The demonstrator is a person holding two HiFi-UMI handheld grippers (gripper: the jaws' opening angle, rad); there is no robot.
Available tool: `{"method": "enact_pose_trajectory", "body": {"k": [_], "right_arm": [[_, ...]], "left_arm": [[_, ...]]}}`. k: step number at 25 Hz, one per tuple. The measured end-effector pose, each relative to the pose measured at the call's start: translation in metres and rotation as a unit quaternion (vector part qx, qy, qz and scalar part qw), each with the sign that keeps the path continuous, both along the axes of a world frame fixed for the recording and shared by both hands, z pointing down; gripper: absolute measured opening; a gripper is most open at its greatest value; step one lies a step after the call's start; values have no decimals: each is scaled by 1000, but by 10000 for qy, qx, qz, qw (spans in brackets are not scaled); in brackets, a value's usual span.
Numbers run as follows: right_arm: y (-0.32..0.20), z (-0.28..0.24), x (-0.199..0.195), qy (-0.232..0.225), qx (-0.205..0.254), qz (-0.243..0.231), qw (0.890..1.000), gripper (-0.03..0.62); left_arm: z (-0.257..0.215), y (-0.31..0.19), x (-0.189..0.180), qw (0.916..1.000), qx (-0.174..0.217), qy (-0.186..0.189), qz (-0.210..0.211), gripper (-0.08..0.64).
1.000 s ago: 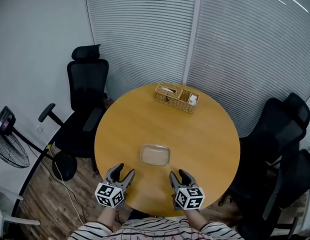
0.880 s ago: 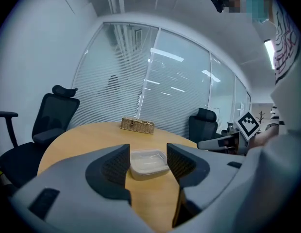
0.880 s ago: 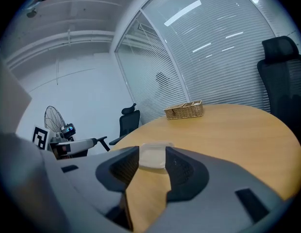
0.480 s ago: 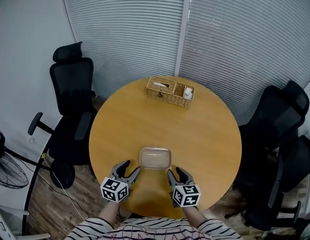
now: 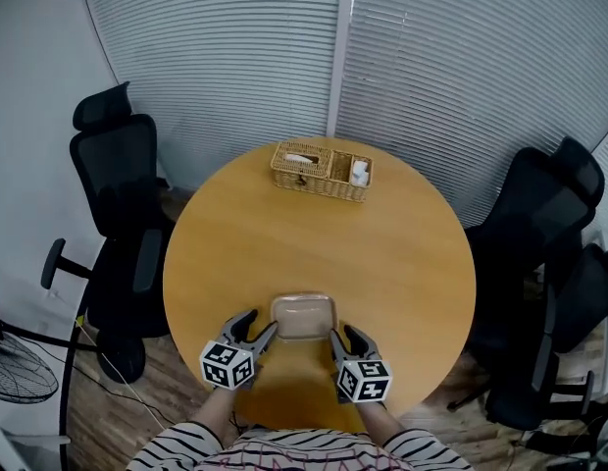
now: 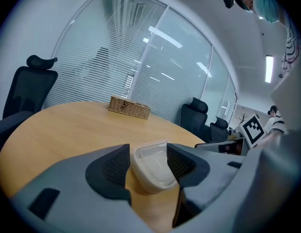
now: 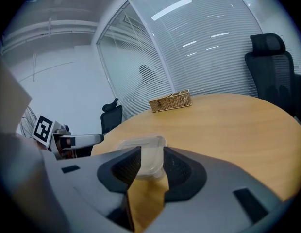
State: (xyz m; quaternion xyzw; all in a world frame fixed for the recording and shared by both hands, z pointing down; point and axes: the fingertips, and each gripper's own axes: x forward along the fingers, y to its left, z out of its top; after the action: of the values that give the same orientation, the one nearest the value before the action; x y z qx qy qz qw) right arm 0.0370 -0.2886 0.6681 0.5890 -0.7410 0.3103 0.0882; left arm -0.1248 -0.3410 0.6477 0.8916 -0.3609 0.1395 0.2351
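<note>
Both grippers are open and nothing is clamped. Left gripper [image 6: 148, 152]: jaws wide apart, straddling the near-left corner of the clear plastic container [image 5: 304, 316]; can't tell if the pads touch its walls. Right gripper [image 7: 151, 154]: jaws apart by about the same width, with the container's near-right corner sitting at its tips. The container lies flat on the round wooden table [image 5: 392, 253], directly between the two grippers. It's a shallow rounded rectangle with its long axis running left-right across the person and its short sides facing the grippers. It sits close to the table's near edge, so there's little margin toward the person. Ahead of it is a bare tabletop all the way to the wicker basket [image 5: 322, 170], which stands at the far edge, well apart, long axis also roughly left-right. Nothing lies between the container and the basket, and the table is also bare to either side of the grippers. Off the table, a black office chair [image 5: 113, 175] stands on the left and more black chairs [image 5: 544, 229] crowd the right side. A floor fan [image 5: 18, 379] is at the lower left, and window blinds [image 5: 235, 57] run behind.
</note>
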Motion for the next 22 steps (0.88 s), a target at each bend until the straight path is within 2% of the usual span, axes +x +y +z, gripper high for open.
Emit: {"method": "enact_pose_trajectory", "body": {"k": [8, 13, 22], "right_arm": [[-18, 7, 2, -10, 6, 248, 9997, 153], [-24, 14, 0, 64, -34, 270, 9996, 153], [-30, 27, -5, -27, -186, 274, 9994, 153]], "left_arm": [[26, -24, 6, 9991, -379, 161, 13, 221], [38, -26, 15, 9980, -572, 241, 133, 220], [48, -25, 20, 9957, -817, 426, 92, 221]]}}
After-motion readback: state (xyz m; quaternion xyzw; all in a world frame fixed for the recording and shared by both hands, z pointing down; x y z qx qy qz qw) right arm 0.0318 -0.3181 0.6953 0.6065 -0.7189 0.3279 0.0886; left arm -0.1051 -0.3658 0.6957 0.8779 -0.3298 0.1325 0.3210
